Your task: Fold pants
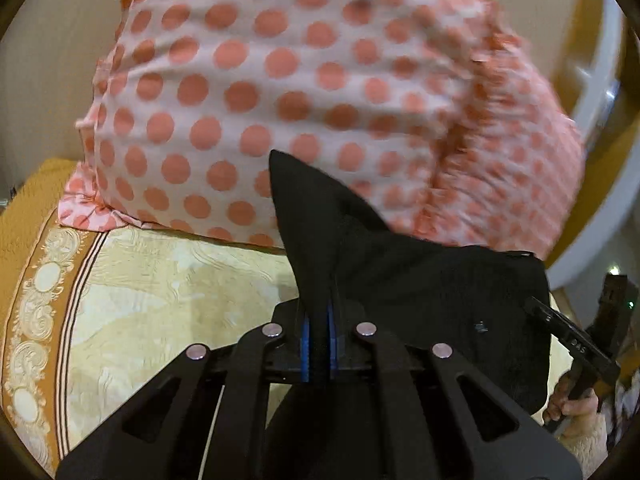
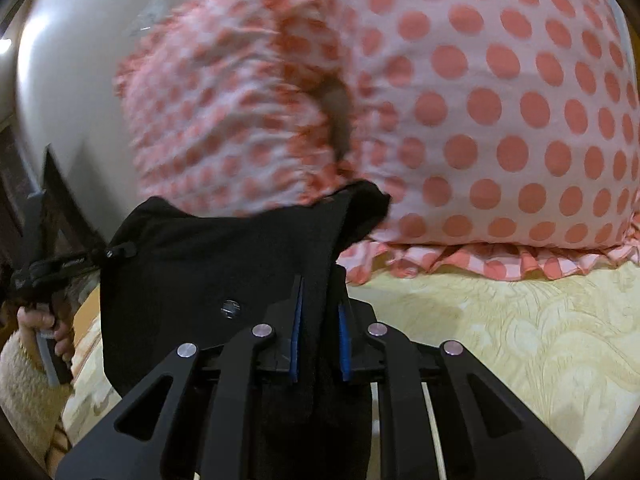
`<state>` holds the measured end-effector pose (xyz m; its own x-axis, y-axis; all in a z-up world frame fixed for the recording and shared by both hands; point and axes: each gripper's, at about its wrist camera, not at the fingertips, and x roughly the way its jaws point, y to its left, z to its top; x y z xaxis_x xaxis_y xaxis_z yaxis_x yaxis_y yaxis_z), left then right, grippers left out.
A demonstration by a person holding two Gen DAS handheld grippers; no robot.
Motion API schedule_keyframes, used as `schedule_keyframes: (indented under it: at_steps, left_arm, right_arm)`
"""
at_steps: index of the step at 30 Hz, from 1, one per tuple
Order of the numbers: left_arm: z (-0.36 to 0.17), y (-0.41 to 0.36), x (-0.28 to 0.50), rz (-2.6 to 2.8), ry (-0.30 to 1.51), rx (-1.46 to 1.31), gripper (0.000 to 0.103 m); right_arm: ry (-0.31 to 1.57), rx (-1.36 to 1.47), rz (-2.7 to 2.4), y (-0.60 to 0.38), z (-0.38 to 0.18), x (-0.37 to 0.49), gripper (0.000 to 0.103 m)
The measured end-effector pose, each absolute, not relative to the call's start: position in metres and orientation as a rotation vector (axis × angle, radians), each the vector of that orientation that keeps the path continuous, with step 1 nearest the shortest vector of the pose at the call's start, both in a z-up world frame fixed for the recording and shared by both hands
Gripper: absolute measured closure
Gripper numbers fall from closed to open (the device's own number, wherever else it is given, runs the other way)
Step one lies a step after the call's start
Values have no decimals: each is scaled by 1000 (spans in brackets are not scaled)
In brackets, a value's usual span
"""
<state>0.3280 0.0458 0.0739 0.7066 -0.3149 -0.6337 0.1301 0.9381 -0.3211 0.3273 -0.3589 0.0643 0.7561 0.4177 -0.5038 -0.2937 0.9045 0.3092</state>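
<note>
Pants (image 1: 420,292): black, held up over the bed (image 1: 168,280), before the pillows (image 1: 280,80). My left gripper (image 1: 318,344) and right gripper (image 2: 320,344) each clamp one corner. Fold itself not yet laid down.

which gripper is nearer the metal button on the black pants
Right. The right gripper pinches the pants just beside the button; the left gripper grips the far corner, with the button well off to its side.
</note>
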Motion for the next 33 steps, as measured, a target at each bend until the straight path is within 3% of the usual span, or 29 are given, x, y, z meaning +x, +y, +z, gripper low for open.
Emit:
schedule_keyframes:
  at_steps: [4,7,10,11,12,13,14,15,19,26,32,33]
  left_arm:
    - [31,45,361,-181,888,-242,95]
    - [8,39,369,-129,924,-209,88]
    - [10,31,366,-83,897,-127,77]
    - [17,26,360,-67,872,-70,76]
    - [24,22,353,-45,843,-20,65]
    - [33,19,344,-24,810,26,55]
    - [44,15,328,-20,760,62,36]
    - [54,12,310,-44,711,67,28]
    - [63,-3,260,-257,711,-11,24]
    - [8,-28,253,-370,951,-53,24]
    - [9,-29,248,-343,933,-69,19]
    - [13,-26,241,-335,926,-85,19]
  right_arm:
    - [737,194,319,-350,30,360,89]
    - [769,213,278,-349,16,366,87]
    - [803,207,217,-351,19,366,66]
    - [808,172,162,-353,24,360,48]
    - [788,151,124,-355,29,353,38]
    - [742,131,93,-359,37,341,38]
    - [690,111,91,-361,46,326,38]
    - [649,93,112,-358,55,308,38]
    - [627,-7,223,-328,59,265,38]
    - [810,-180,215,-284,12,259,37]
    - [813,-81,192,-299,15,253,30]
    - [799,-51,179,-304,20,246,20]
